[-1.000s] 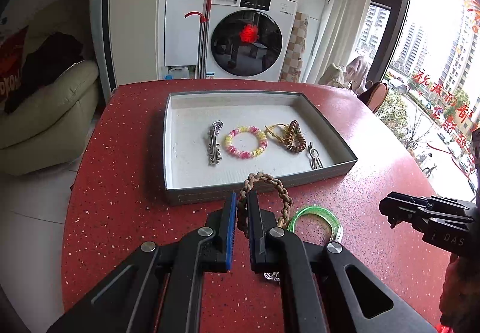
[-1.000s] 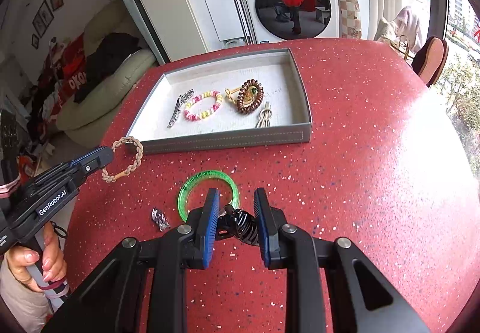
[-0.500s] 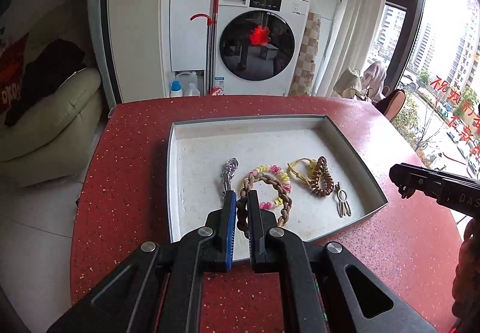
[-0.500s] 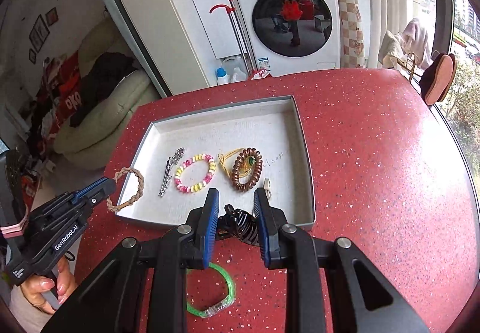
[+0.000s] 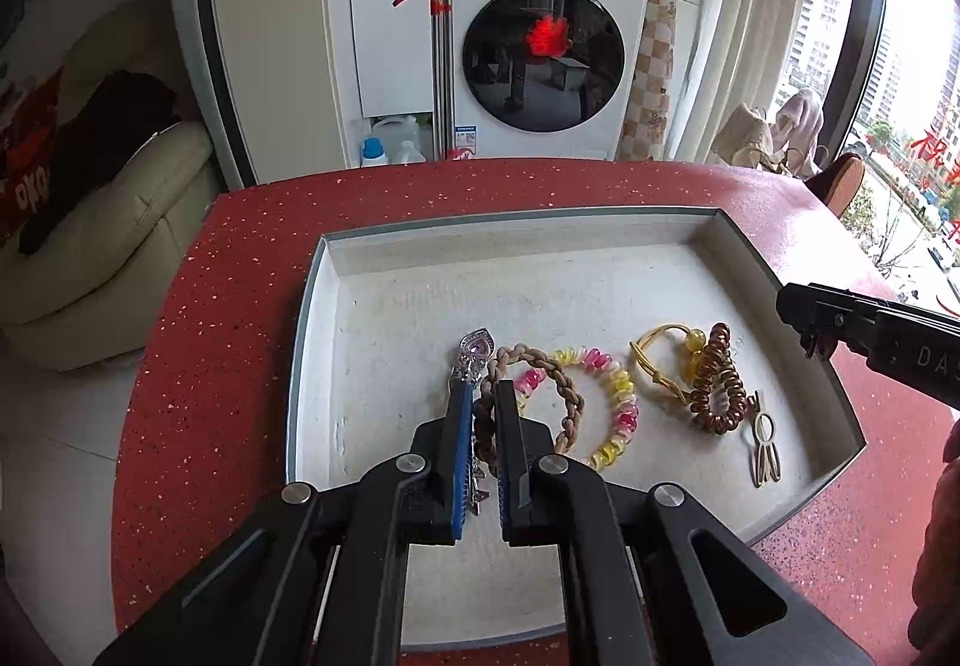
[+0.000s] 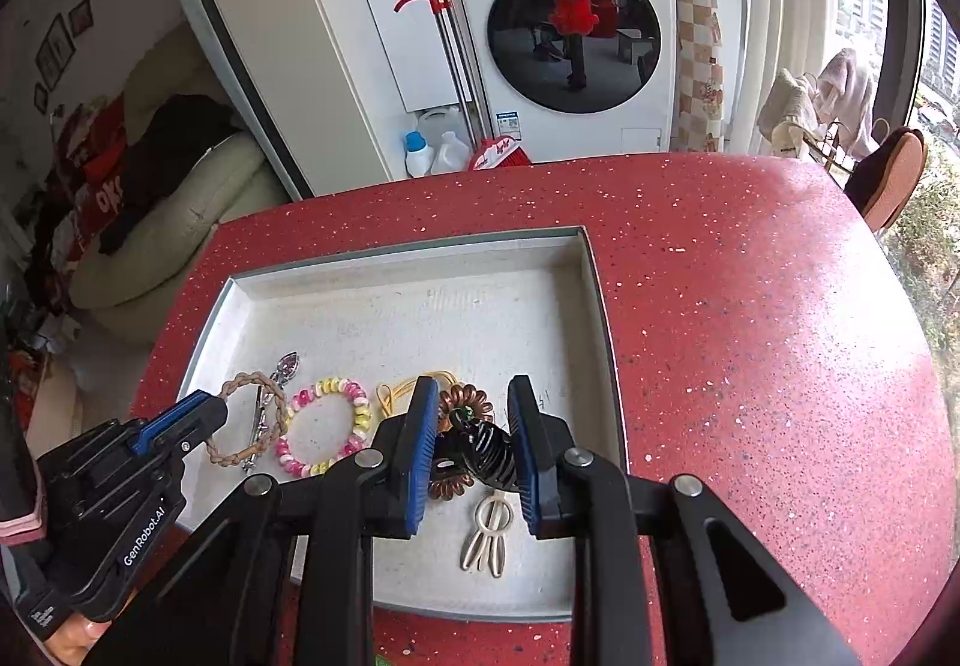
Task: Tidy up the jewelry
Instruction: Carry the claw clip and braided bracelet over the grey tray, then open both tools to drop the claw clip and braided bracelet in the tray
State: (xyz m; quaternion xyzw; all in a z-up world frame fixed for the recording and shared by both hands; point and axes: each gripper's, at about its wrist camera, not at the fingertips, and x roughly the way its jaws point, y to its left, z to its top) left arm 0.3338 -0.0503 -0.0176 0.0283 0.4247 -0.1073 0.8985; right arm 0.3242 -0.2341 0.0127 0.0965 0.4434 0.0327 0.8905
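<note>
Both loads now over tray (image 6: 600,306); black clip (image 6: 487,453) right-view only.

white front-loading washing machine (image 6: 570,36) standing beyond the far edge of the red speckled tabletop (image 6: 750,306) | red-handled mop (image 5: 441,60) leaning beside it | white plastic detergent bottles (image 6: 435,147) sitting at its foot | cream leather sofa (image 5: 102,228) lying off the left edge | orange chair (image 6: 894,177) showing past the far right corner
</note>
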